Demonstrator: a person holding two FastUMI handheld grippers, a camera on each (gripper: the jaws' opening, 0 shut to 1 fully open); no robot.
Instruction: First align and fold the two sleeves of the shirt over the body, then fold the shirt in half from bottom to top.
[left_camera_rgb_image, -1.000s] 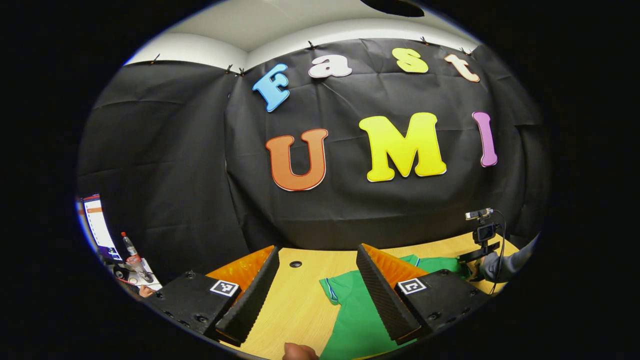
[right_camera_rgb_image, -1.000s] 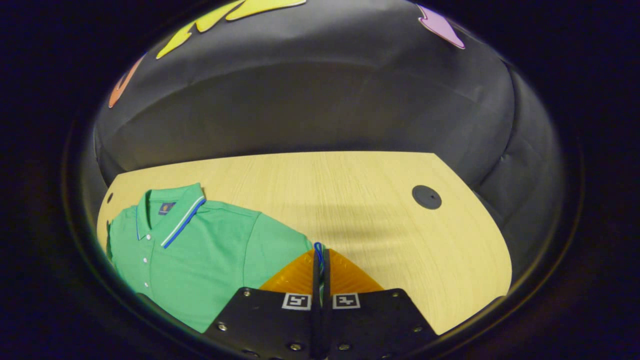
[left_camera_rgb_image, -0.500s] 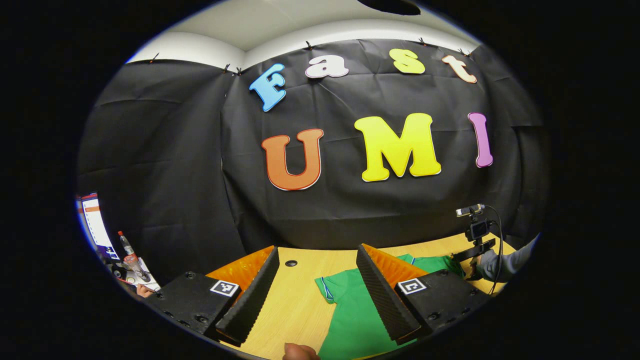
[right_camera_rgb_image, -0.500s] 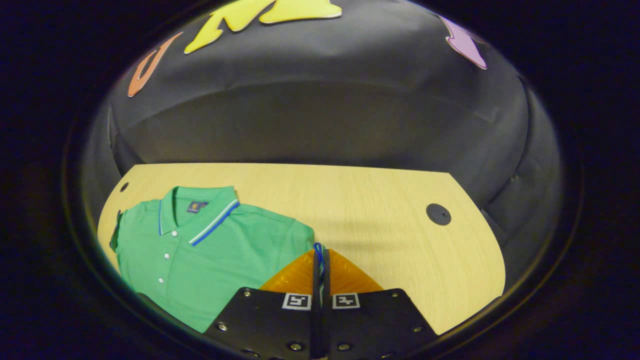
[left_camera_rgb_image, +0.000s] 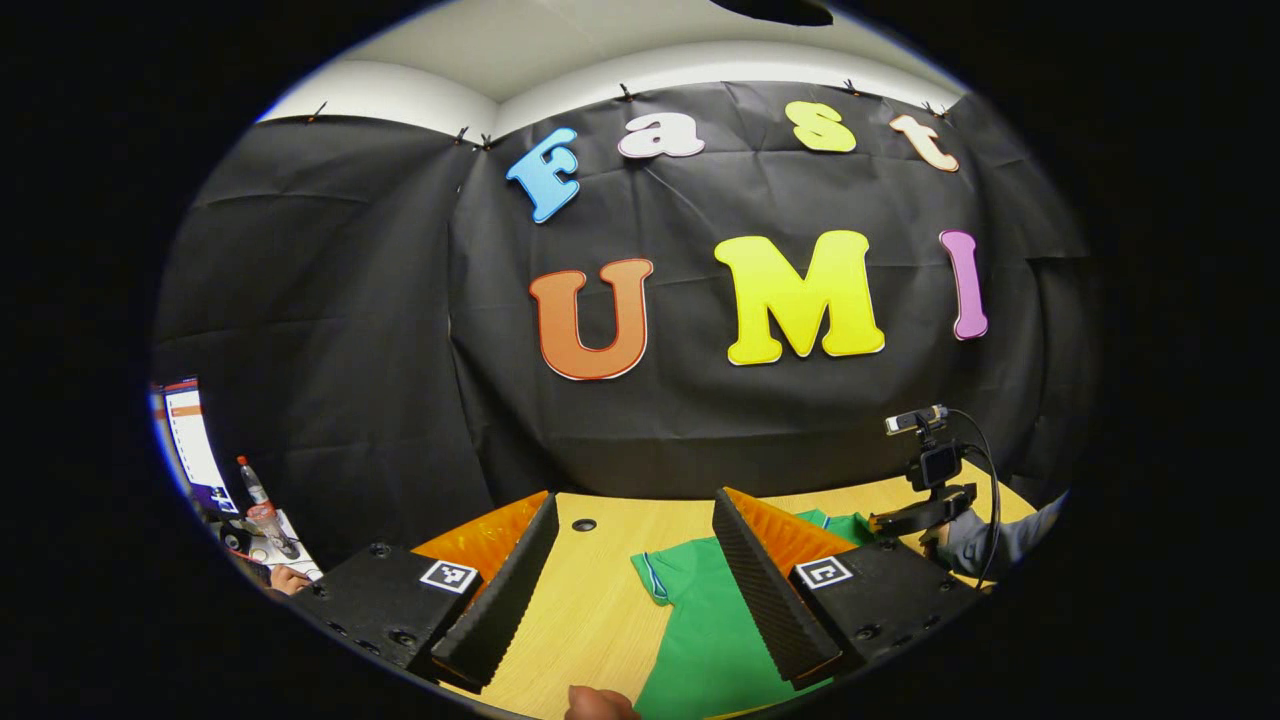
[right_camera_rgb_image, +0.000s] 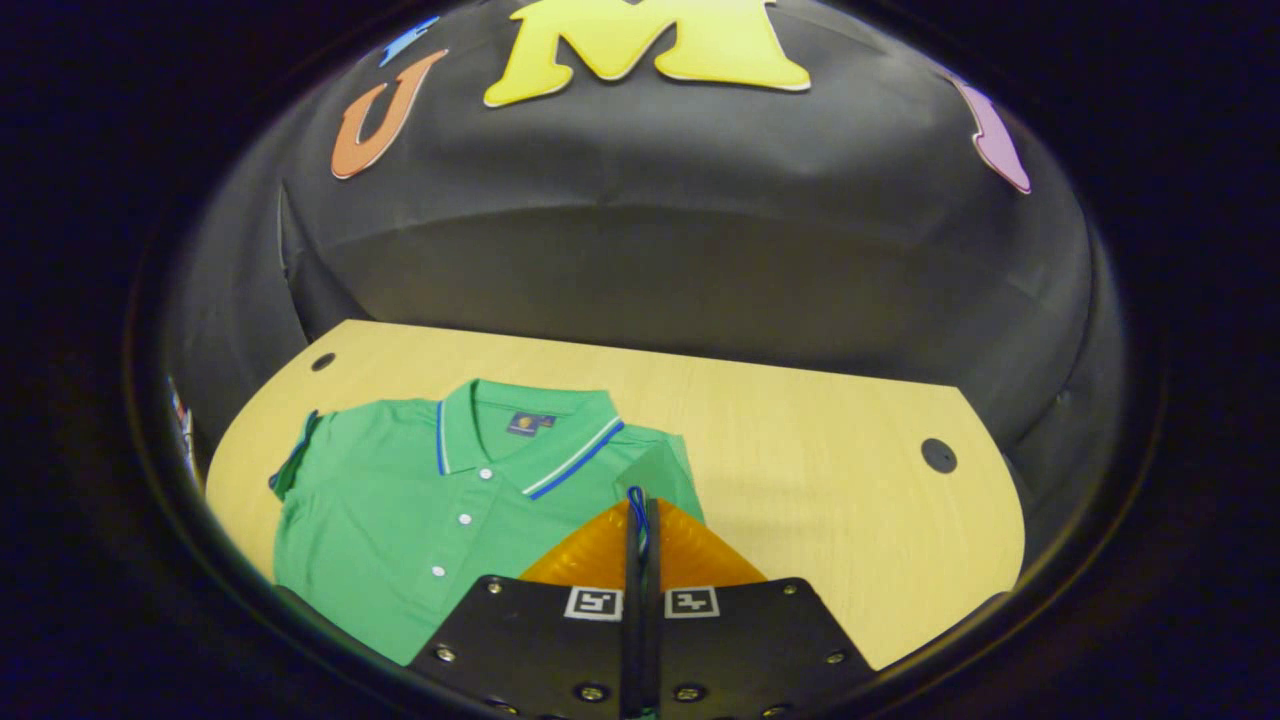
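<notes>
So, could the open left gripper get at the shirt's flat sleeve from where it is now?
Probably yes. The left gripper is open above the bare table, and the flat sleeve lies just ahead between its fingers with nothing lying across it. The right gripper is busy pinching the other sleeve.

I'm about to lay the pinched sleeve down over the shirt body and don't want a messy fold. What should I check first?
1. Right gripper shut on the sleeve cuff: ok, blue-trimmed edge pinched between the fingers.
2. Sleeve carried over the green shirt body: ok, cuff sits beside the collar.
3. Shirt lying flat on the table: ok, front and buttons look smooth.
4. Left gripper out of the way: ok, open and held above the table.
5. Other sleeve spread flat: ok, lying on the table.
6. Fold line straight along the shoulder: cannot tell, hidden by the gripper.
</notes>
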